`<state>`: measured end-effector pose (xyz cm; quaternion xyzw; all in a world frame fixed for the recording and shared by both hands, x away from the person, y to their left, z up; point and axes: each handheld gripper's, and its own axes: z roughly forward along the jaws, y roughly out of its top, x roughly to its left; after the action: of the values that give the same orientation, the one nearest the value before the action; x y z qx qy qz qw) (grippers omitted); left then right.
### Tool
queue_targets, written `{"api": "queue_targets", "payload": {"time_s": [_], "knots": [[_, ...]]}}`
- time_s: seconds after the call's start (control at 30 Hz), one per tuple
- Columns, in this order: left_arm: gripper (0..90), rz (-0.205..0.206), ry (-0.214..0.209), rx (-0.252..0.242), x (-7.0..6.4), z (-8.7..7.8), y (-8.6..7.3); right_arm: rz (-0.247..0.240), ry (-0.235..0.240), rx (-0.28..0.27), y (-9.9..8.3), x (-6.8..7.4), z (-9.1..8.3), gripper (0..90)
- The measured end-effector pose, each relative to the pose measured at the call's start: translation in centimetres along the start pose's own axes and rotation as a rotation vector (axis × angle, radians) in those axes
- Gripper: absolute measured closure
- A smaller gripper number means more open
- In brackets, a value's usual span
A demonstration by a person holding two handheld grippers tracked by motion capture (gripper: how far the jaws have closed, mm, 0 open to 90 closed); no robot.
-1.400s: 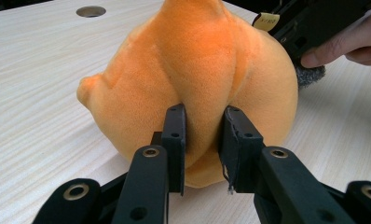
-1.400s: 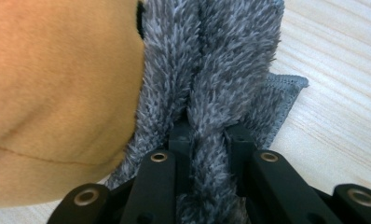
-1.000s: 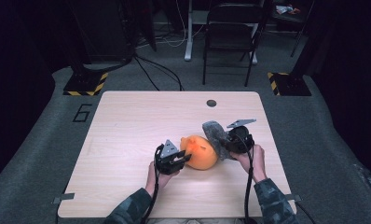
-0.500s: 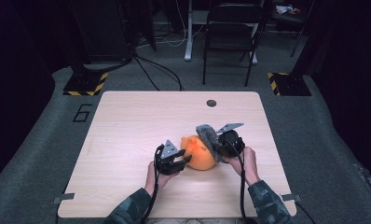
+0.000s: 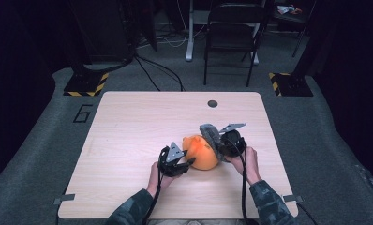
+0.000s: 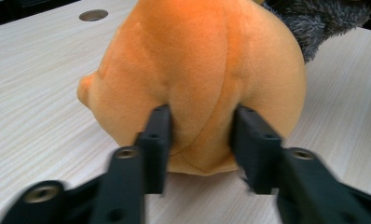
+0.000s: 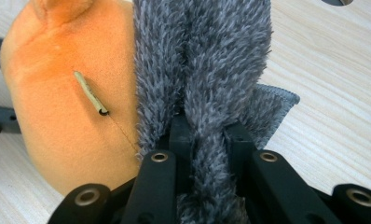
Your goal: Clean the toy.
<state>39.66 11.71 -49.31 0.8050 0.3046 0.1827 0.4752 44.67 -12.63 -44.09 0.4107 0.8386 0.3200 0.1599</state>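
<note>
Left gripper (image 5: 187,161) and right gripper (image 5: 218,140) pinch the plush toy (image 5: 201,152).

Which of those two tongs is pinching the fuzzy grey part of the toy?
The right tongs: they are shut on the grey furry piece. The left tongs squeeze the smooth orange plush body instead.

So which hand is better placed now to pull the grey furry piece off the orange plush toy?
Probably the right. The right gripper is already shut on the grey furry piece, while the left gripper pinches the orange plush toy, so it can hold the toy steady on the table.
</note>
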Motion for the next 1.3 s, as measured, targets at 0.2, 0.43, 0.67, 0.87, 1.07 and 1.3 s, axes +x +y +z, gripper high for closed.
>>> {"api": "queue_targets", "payload": {"time_s": [0.2,0.43,0.67,0.87,1.07,1.3], "knots": [[76.1,-0.025,0.012,-0.008,0.0,-0.2,0.2,0.024,0.004,-0.014,0.1,-0.2,-0.4,77.5],[78.2,-0.087,0.009,-0.007,0.4,-0.9,0.9,0.04,0.021,-0.063,0.8,-0.6,-2.7,77.4],[77.9,-0.12,-0.008,-0.011,0.0,-1.4,1.5,0.037,0.129,-0.175,2.3,1.2,-5.3,77.4],[76.6,-0.086,-0.007,0.017,0.0,-1.0,1.1,-0.036,0.078,-0.105,2.2,2.9,-3.3,77.3],[75.7,-0.093,-0.01,0.014,0.3,-0.9,0.7,-0.02,0.051,-0.06,1.5,1.7,-2.0,77.2],[75.2,-0.091,-0.006,0.019,0.6,-0.9,0.4,0.009,0.033,0.0,0.5,0.6,-0.8,77.3]]}}
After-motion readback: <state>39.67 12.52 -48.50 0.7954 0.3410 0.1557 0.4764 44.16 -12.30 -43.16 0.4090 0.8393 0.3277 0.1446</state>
